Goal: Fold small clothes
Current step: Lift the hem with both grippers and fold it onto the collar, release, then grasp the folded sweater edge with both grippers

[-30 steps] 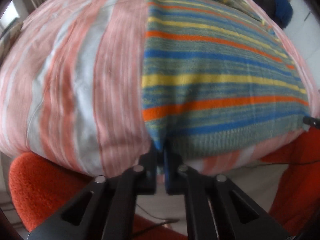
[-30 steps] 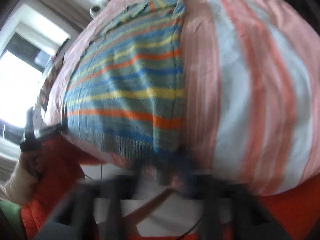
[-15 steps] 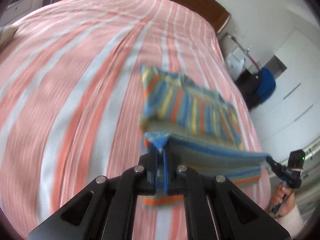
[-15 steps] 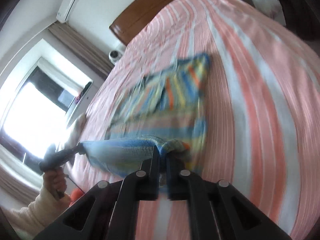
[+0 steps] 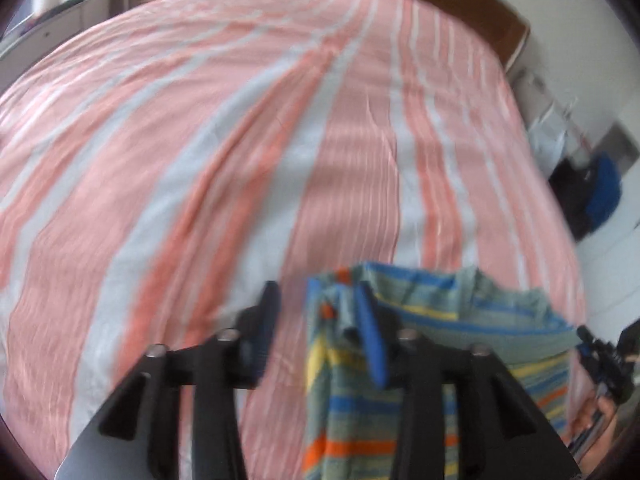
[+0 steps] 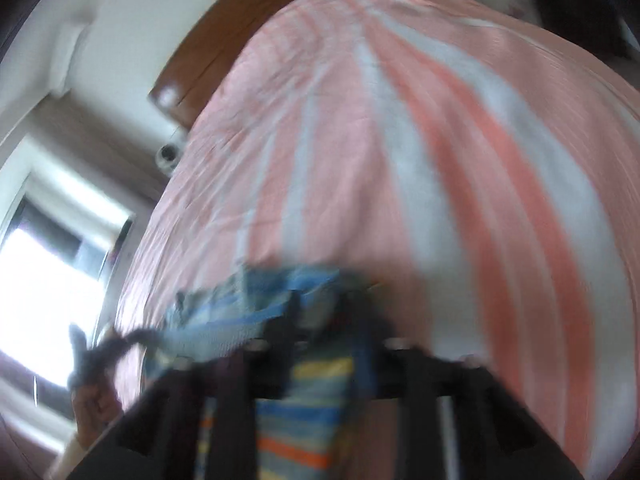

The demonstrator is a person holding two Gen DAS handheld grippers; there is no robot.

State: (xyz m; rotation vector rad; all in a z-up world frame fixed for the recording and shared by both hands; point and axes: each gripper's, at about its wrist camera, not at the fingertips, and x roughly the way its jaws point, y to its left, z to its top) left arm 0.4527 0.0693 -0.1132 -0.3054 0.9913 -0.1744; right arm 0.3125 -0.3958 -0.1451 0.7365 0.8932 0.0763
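1. In my left wrist view I am seeing the left gripper with its jaws spread wide; the striped sweater is draping over the right-hand finger, loose rather than pinched.
2. In my right wrist view I am looking at the right gripper through heavy blur; the sweater is hanging between its fingers, but I cannot tell whether they are clamping it.
3. The sweater's folded edge is running sideways between the two grippers, its body hanging below, so I judge both hands equally near it.
4. Beyond the sweater, the pink striped bedspread is stretching away to the wooden headboard.
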